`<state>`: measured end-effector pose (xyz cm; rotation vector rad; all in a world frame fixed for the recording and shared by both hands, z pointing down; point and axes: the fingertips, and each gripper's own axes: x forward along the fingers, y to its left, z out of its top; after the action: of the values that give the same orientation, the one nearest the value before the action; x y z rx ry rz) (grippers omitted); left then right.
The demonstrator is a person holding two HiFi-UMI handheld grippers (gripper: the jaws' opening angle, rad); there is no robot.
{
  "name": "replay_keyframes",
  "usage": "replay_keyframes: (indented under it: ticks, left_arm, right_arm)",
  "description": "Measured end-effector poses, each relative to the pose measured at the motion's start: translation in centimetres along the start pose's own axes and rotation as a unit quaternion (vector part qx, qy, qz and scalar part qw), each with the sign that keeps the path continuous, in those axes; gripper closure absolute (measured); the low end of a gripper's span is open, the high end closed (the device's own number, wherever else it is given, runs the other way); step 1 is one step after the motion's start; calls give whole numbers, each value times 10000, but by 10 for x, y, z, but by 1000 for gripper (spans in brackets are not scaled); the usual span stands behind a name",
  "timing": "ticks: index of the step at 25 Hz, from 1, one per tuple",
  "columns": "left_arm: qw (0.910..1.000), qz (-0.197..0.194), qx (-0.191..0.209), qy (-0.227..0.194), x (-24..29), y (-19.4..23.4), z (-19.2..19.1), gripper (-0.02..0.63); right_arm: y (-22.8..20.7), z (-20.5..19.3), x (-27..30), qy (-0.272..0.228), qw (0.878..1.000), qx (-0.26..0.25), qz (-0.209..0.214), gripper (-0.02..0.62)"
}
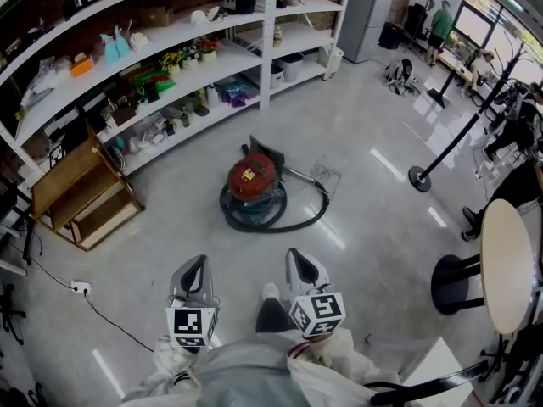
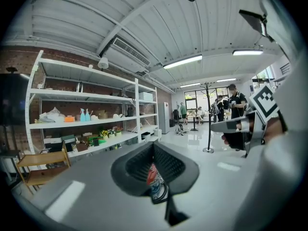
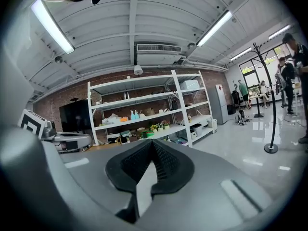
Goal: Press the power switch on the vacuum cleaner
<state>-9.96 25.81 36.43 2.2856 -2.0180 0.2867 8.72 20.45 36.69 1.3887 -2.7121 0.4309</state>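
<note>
The vacuum cleaner (image 1: 253, 186) stands on the floor ahead of me, a round canister with a red top and a dark blue base, its black hose (image 1: 301, 219) looped around it. My left gripper (image 1: 199, 261) and right gripper (image 1: 294, 254) are held side by side low in the head view, well short of the vacuum, and both are shut on nothing. In the left gripper view the vacuum (image 2: 155, 181) shows through the slit behind the closed tips of the left gripper (image 2: 153, 145). The right gripper (image 3: 153, 143) shows only floor in its slit.
Long white shelves (image 1: 170, 49) full of small items line the back left. A wooden step stool (image 1: 81, 195) stands at the left, a power strip (image 1: 80, 287) with its cable lies near it. A stanchion base (image 1: 419, 179) and a round table (image 1: 509, 265) are at the right.
</note>
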Motion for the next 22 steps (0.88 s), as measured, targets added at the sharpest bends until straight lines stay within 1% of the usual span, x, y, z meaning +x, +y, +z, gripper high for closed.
replay_keyframes:
  ticks: [10,14,22]
  left_arm:
    - [10000,65,28,53,55,7,13,606]
    - [10000,90,13,12,75,10,21,606]
    - [9999,111,-24,72,116,8,24,606]
  right_arm:
    - [-31,16,45,91,9999,-8,49,594]
    - [-43,25,60,105,9999,-48,66,594]
    - [-67,28,88,226,9996,-27,146,594]
